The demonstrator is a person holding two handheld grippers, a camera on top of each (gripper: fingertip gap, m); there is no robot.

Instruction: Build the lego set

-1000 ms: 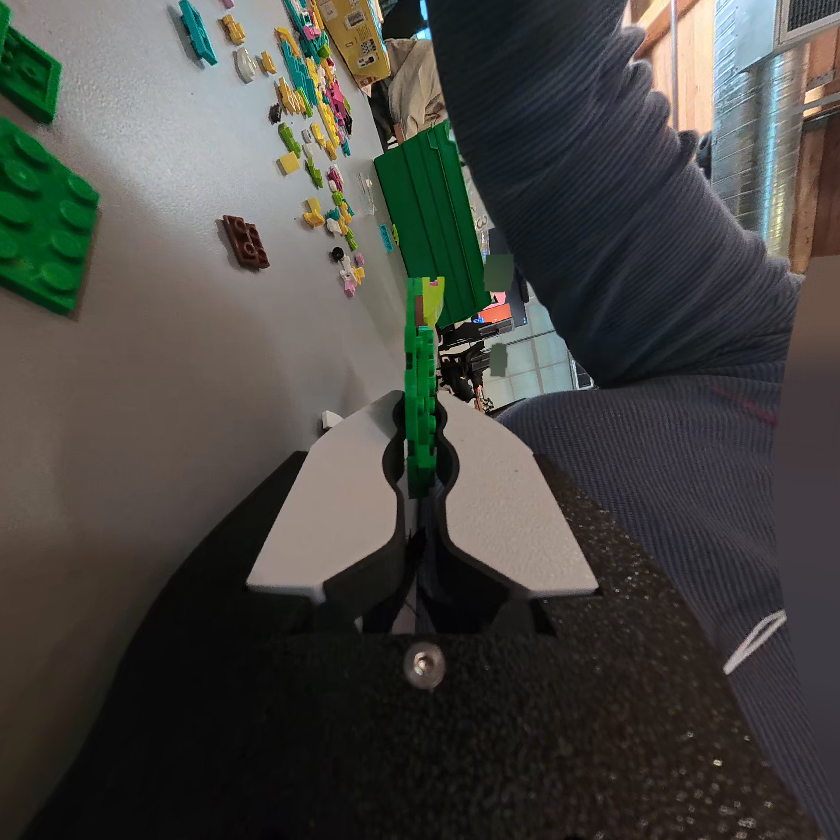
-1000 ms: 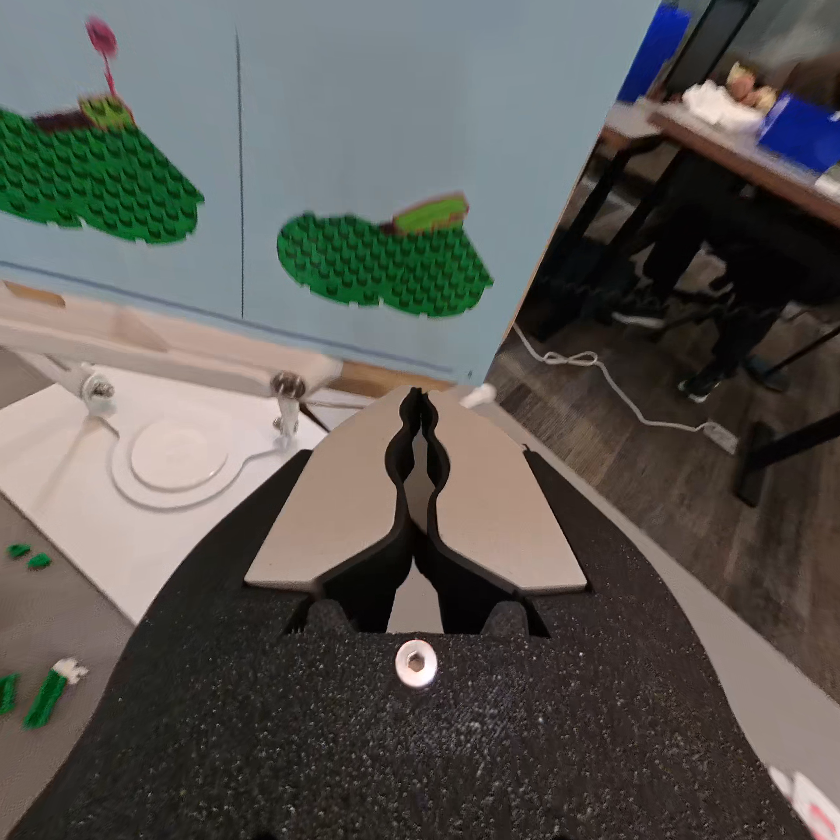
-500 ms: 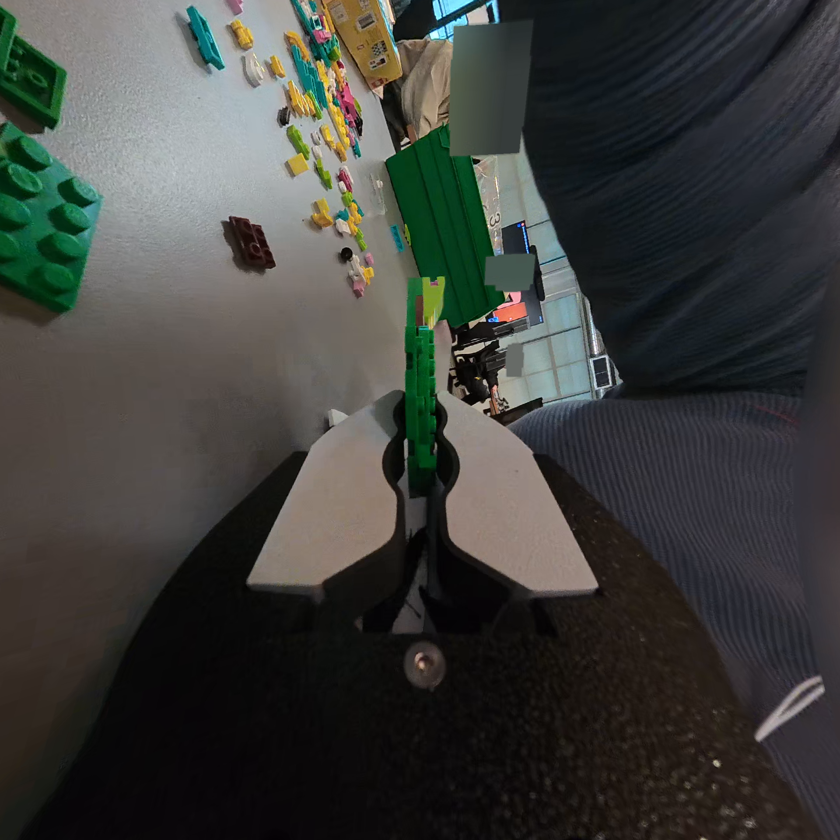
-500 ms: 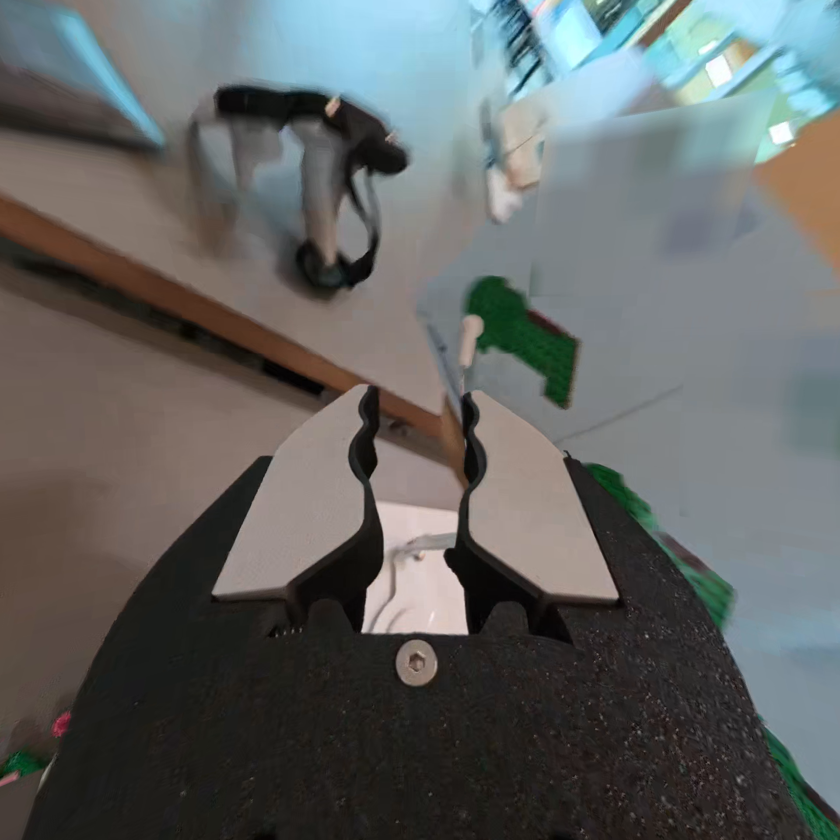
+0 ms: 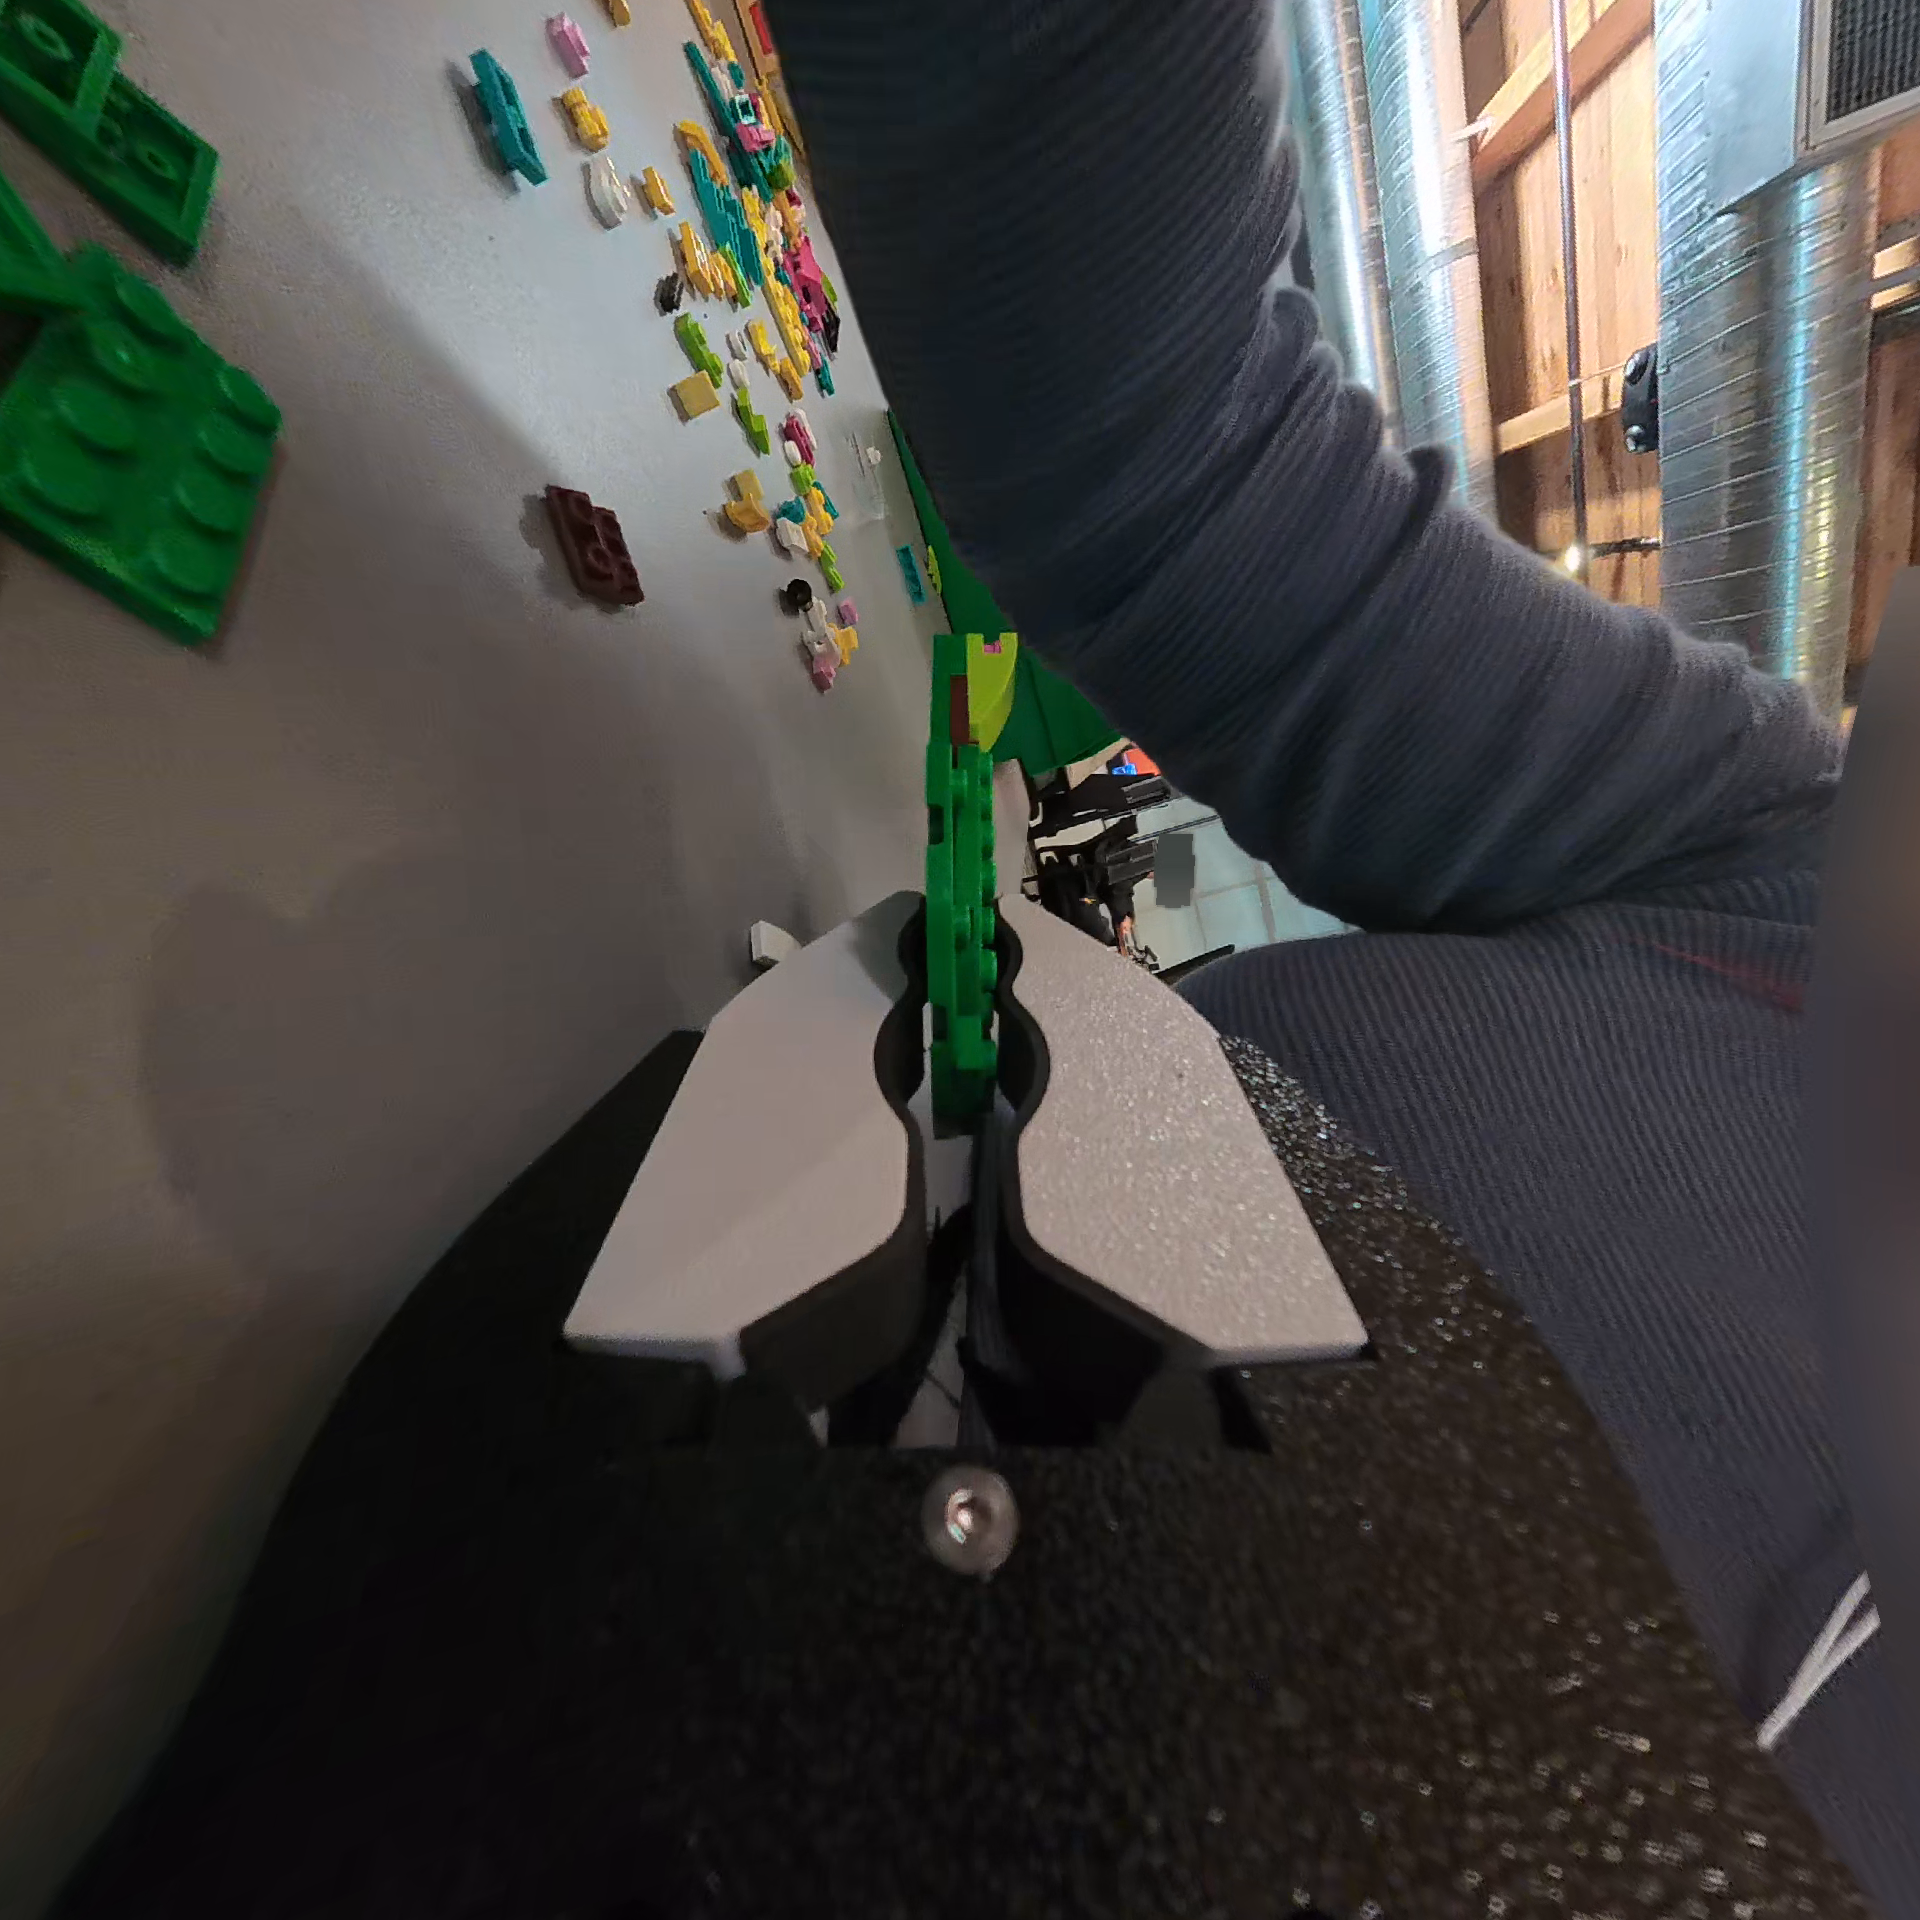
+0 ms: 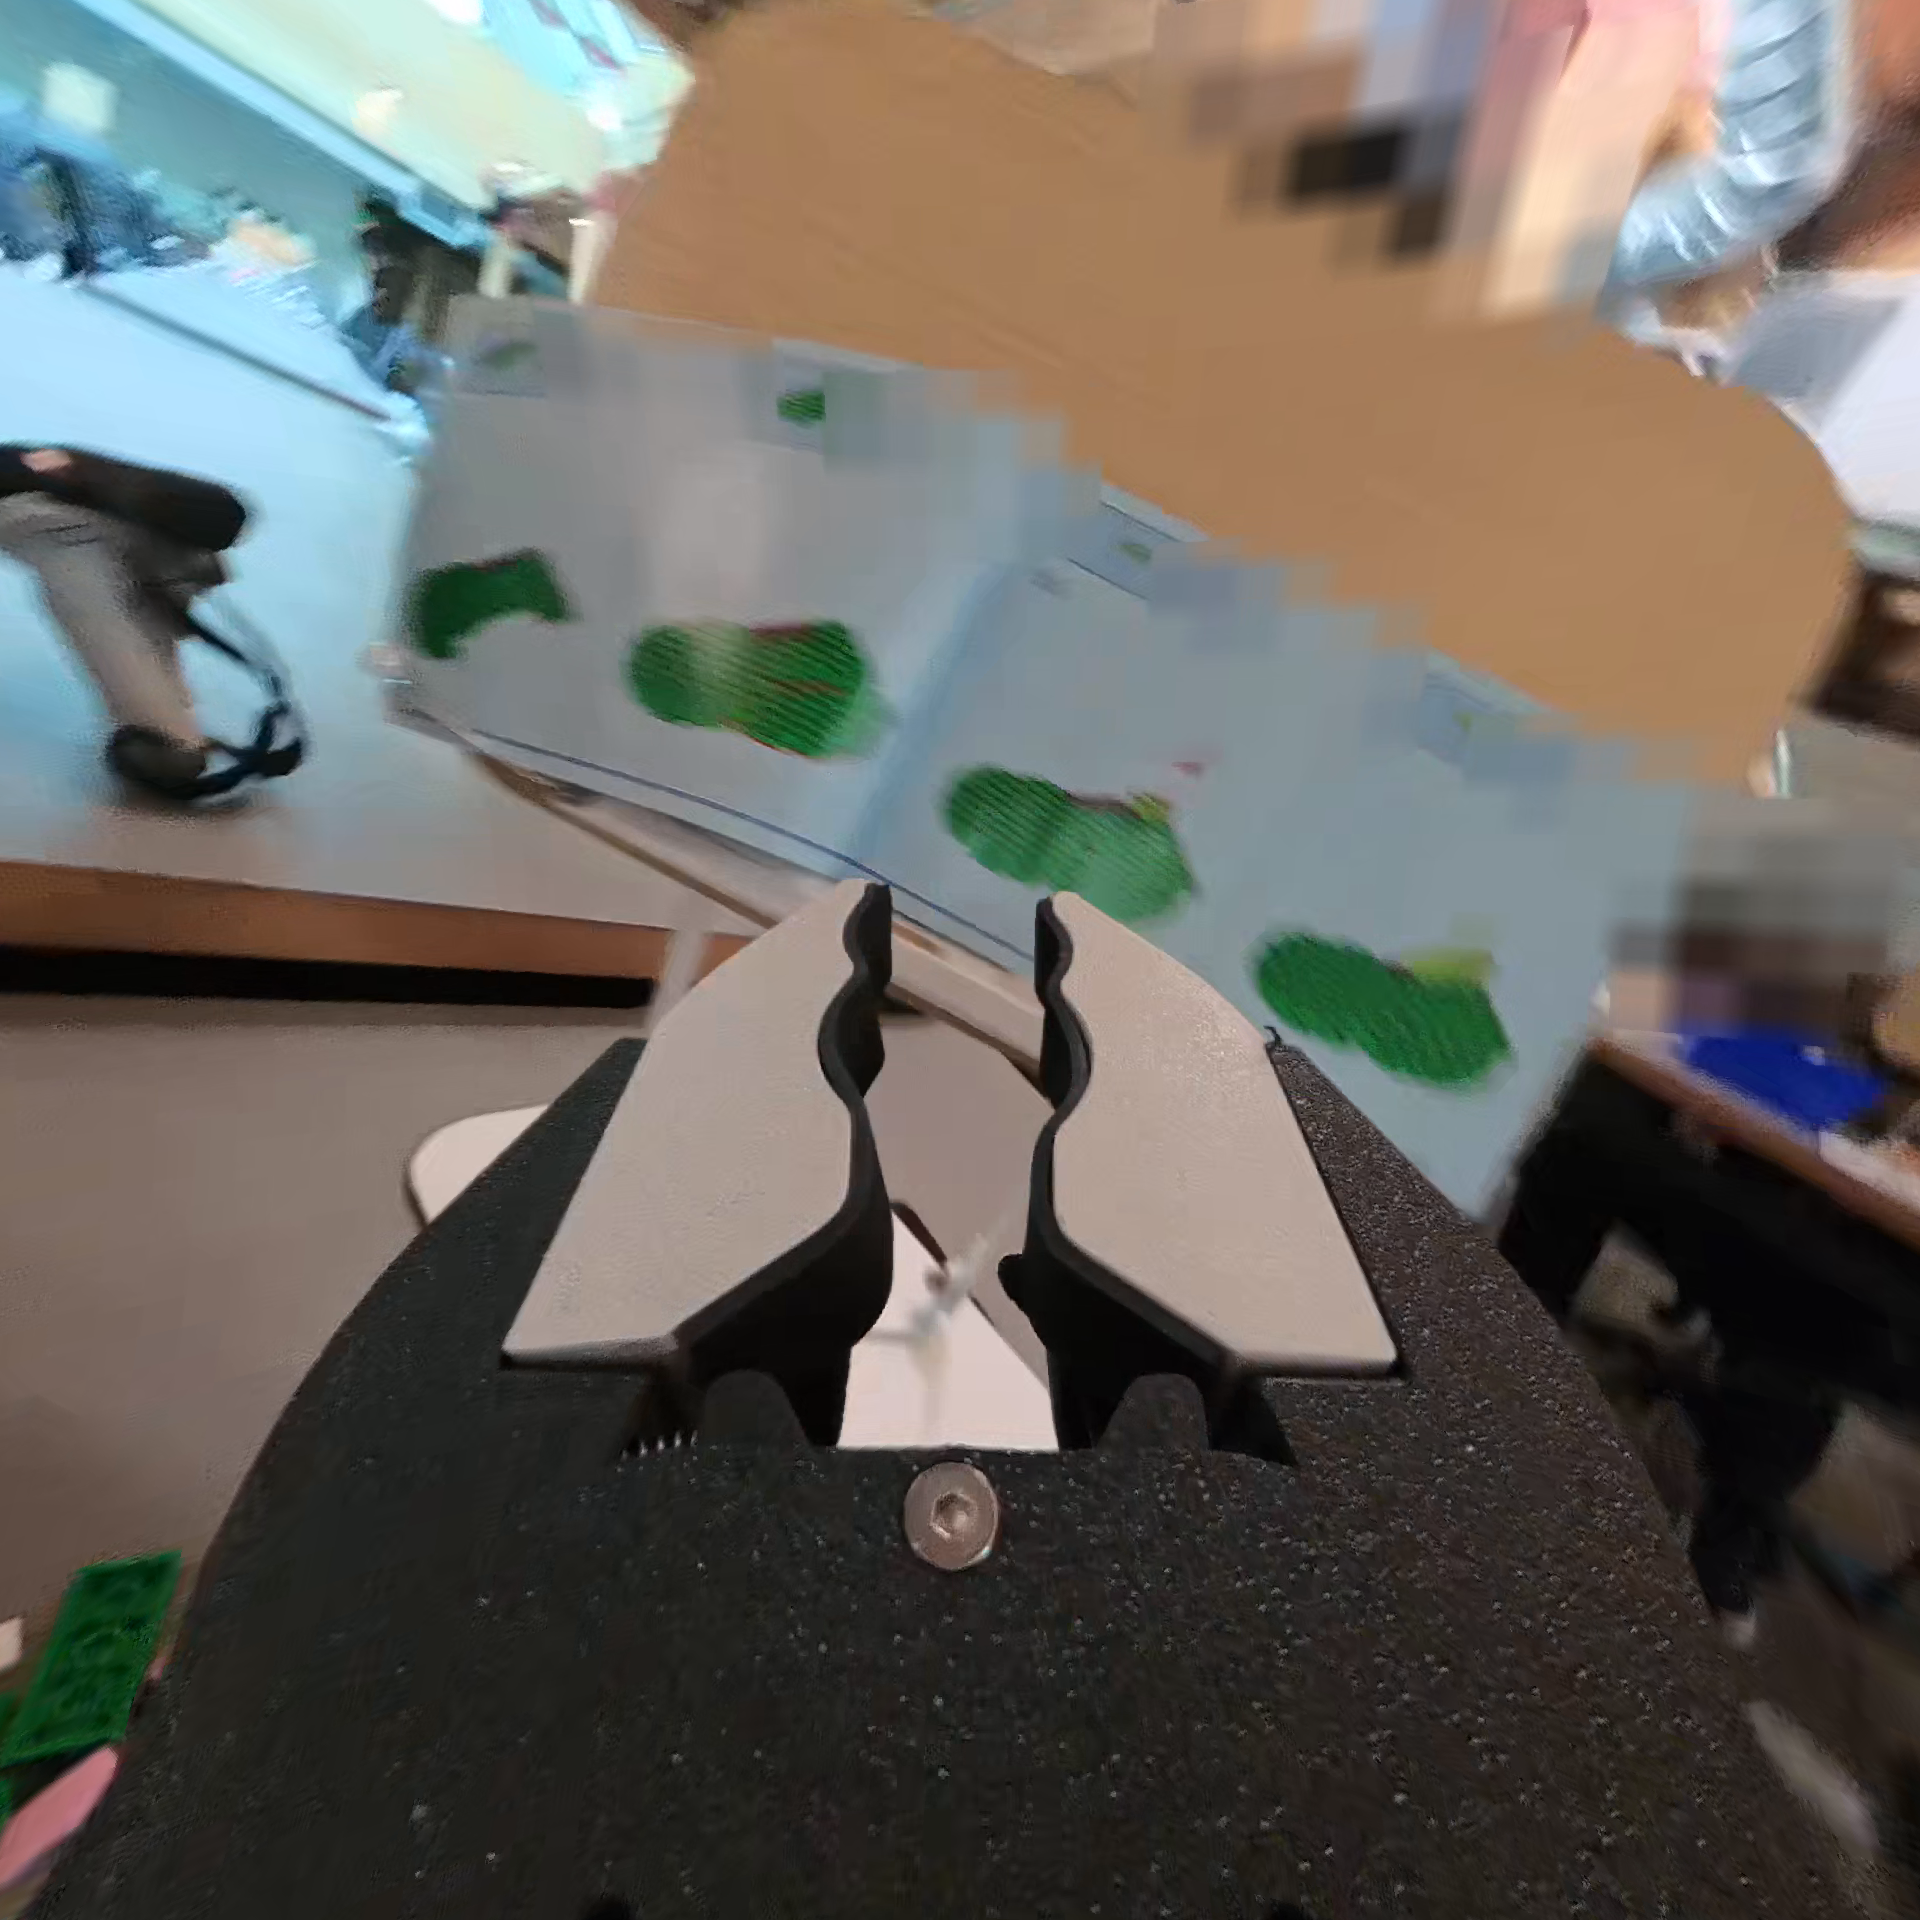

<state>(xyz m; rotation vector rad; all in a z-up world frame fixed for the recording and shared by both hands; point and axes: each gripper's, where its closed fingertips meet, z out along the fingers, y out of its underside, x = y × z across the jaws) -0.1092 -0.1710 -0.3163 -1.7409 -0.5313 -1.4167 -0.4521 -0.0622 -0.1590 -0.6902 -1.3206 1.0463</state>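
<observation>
Green plates, joined into a flat base (image 5: 961, 914) with a lime and brown piece at its far end, stand edge-on in the left gripper (image 5: 958, 940), whose fingers (image 5: 1132, 1132) clamp its near edge above the grey counter (image 5: 416, 810). Loose bricks (image 5: 748, 260) lie scattered well beyond it, and a brown plate (image 5: 592, 545) nearer. The right gripper (image 6: 961, 914) holds nothing, fingers (image 6: 727, 1132) spread, facing the propped instruction booklet (image 6: 1091, 727). It looks like a pause to check the page; next comes fetching the right piece. Motion blur smears the booklet's drawings, and a dark sleeve (image 5: 1247, 468) covers much beyond the base.
</observation>
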